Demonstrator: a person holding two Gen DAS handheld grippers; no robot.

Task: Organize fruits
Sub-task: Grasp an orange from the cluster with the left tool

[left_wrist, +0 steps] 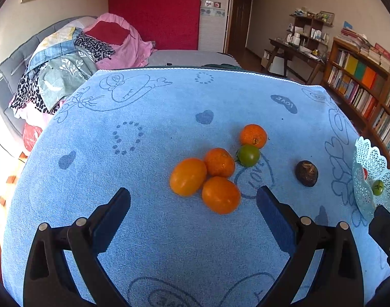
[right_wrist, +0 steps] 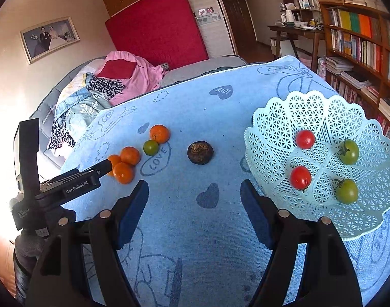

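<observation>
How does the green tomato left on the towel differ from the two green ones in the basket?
The green tomato on the towel touches an orange fruit; the basket's green tomatoes lie apart in the lattice basket. It is still unsorted; they are placed. All three look alike: round, green, with stems.

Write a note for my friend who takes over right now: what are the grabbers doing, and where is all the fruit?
Left gripper: jaws open, empty, above the cloth near the orange pile.
Right gripper: jaws open, empty, beside the basket.
Done: two red tomatoes and two green tomatoes lie in the basket.
Left on the cloth: four oranges, one green tomato, one dark brown fruit.
</observation>
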